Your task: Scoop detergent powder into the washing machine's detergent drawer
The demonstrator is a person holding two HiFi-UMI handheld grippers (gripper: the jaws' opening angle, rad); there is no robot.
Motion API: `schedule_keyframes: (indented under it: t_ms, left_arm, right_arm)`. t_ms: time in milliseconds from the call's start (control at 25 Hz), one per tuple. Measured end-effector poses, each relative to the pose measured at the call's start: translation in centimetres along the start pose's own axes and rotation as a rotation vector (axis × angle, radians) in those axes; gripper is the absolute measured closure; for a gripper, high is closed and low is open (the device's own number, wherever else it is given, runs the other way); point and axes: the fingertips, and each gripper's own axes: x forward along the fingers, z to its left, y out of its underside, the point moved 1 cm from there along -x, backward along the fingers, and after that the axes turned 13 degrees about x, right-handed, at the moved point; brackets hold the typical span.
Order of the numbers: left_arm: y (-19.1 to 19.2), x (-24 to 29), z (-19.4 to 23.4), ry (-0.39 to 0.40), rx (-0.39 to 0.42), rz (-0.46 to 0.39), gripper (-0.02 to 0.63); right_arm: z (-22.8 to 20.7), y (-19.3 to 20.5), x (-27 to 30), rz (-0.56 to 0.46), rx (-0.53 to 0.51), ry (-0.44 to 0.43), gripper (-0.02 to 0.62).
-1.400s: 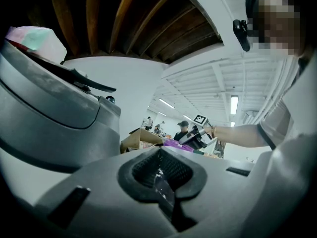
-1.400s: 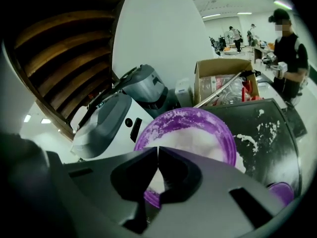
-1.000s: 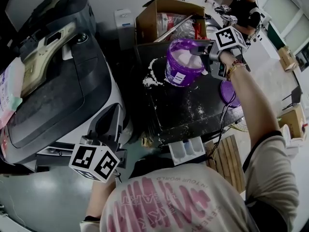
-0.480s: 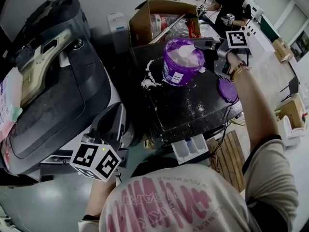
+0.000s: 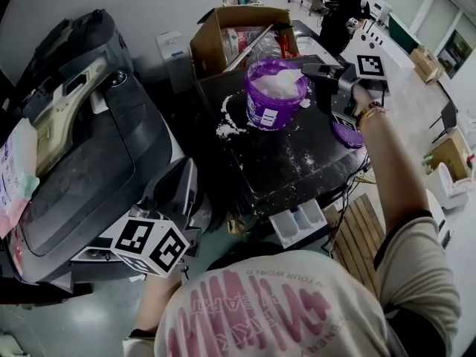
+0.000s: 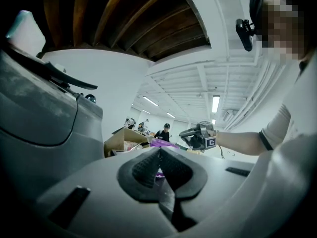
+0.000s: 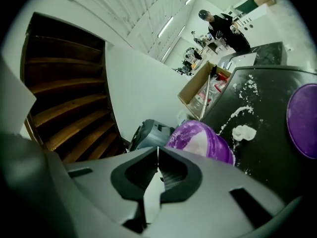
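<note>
Our right arm (image 5: pixel 387 169) is stretched forward and a little to the right. It holds the right gripper (image 5: pixel 305 71) level, with its marker cube turned upward. The fingers are closed tight on a thin white flat strip (image 7: pixel 150 195), which shows in the slit behind the tips; we cannot make out its far end. The tips reach over the rim of the round purple plastic tub (image 5: pixel 269 108), which is heaped with white detergent powder (image 5: pixel 277 85). Just behind and below these fingers, a round purple lid (image 5: pixel 346 134) lies flat on the black tabletop (image 5: pixel 297 166).

On the far side of the tub from the fingers, a trail of spilled white powder (image 5: pixel 227 121) curves across the tabletop. A small white lump (image 7: pixel 243 132) of it lies beside the tub. Beyond the tub stands an open brown cardboard box (image 5: pixel 212 36).

We hold the left gripper (image 6: pixel 159 151) low and close to the body, angled upward. Its fingers are pressed together with nothing between them. A large grey and black machine (image 5: pixel 97 147) rises right beside these fingers on their left.

The white plastic detergent drawer (image 5: pixel 297 223) juts out from under the near edge of the tabletop. It sits between the two grippers, well short of the right fingers. Its compartments are open to view.
</note>
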Motion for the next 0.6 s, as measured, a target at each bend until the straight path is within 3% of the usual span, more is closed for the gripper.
schedule_keyframes:
  t_ms: [440, 600]
  left_arm:
    - [1.6, 2.4, -2.1, 0.087, -0.018, 0.027, 0.604]
    - [2.7, 3.9, -3.7, 0.124, -0.027, 0.045, 0.604]
  right_arm:
    - [-2.2, 4.3, -4.5, -0.039, 0.074, -0.070, 0.592]
    - [-2.3, 6.5, -5.9, -0.053, 0.133, -0.149, 0.592]
